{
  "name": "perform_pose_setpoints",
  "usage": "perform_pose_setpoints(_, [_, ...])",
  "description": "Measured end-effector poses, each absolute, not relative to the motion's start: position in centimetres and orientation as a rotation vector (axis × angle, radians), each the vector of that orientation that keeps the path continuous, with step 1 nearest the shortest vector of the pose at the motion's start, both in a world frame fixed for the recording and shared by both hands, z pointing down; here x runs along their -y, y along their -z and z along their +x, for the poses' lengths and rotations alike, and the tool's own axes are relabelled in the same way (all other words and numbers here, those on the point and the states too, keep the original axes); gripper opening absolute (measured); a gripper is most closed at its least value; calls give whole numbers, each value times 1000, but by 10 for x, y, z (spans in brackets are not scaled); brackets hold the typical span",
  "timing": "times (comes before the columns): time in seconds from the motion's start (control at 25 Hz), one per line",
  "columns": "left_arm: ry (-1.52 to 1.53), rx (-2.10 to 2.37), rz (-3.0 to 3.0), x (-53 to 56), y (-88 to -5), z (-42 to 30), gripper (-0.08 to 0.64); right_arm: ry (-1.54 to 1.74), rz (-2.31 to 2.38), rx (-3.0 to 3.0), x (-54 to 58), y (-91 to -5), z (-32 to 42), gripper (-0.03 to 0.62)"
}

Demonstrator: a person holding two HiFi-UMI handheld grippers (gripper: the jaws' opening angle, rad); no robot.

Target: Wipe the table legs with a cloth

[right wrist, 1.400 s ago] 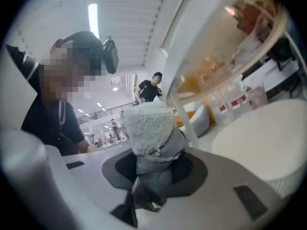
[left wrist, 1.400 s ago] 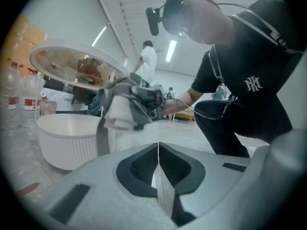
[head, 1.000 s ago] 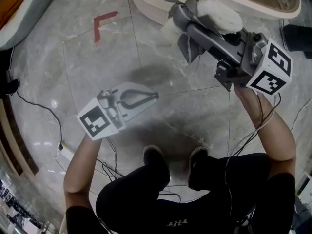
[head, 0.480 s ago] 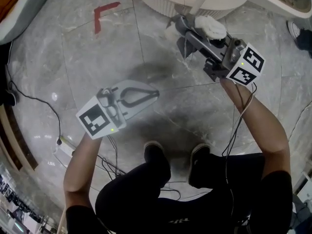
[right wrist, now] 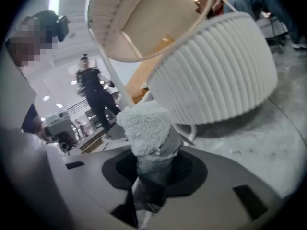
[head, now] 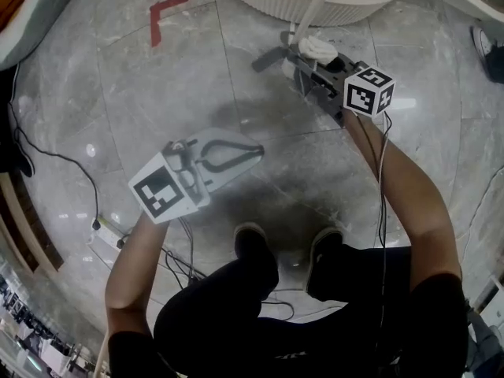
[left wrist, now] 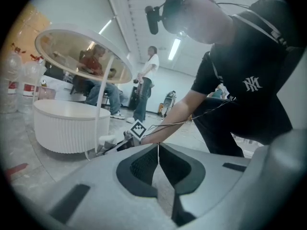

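The right gripper [right wrist: 149, 174] is clamping the cloth [right wrist: 146, 123], a soft, light, fluffy wad that is bulging above the jaws. The cloth is sitting just beside the thin white leg [right wrist: 114, 78], low down near the floor [head: 157, 93]; contact cannot be confirmed. The pile is likely moulding round the leg under light pressure, and the hold on the lower bunch appears adequate. The left gripper [left wrist: 158, 150] is hanging well apart, jaws together on nothing. The ribbed base [right wrist: 216, 66] is crowding the leg on one side and the top [right wrist: 139, 23] is overhanging it; open floor is lying on the near side.
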State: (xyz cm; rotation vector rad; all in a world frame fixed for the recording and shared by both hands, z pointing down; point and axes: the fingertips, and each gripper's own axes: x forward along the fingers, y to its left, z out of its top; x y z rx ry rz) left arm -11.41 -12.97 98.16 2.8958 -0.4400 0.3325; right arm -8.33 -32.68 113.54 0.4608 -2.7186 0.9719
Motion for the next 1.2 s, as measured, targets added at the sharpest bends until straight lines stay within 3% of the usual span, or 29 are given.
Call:
perform_pose_setpoints(0.12, [-341, 438, 2883, 123, -986, -115, 6, -1185, 737, 2611, 350, -1168, -59, 114])
perform_pose_setpoints(0.2, [-350, 447, 2866, 118, -988, -119, 6, -1169, 675, 2611, 348, -1158, -56, 114])
perform_pose_setpoints(0.4, [-333, 464, 2884, 120, -981, -126, 6, -747, 227, 2868, 324, -1013, -66, 114])
perform_pose_setpoints(0.52, [-326, 480, 2895, 127, -980, -125, 6, -455, 184, 3082, 338, -901, -73, 114])
perform_pose_setpoints(0.64, [-325, 475, 2906, 133, -978, -122, 6, -175, 197, 3174, 349, -843, -78, 114])
perform_pose_setpoints(0.92, [-341, 457, 2908, 135, -979, -121, 6, 145, 90, 3138, 345, -855, -94, 106])
perform_pose_setpoints(1.2, [-341, 474, 2859, 132, -996, -126, 6, -10, 118, 2996, 344, -956, -97, 106])
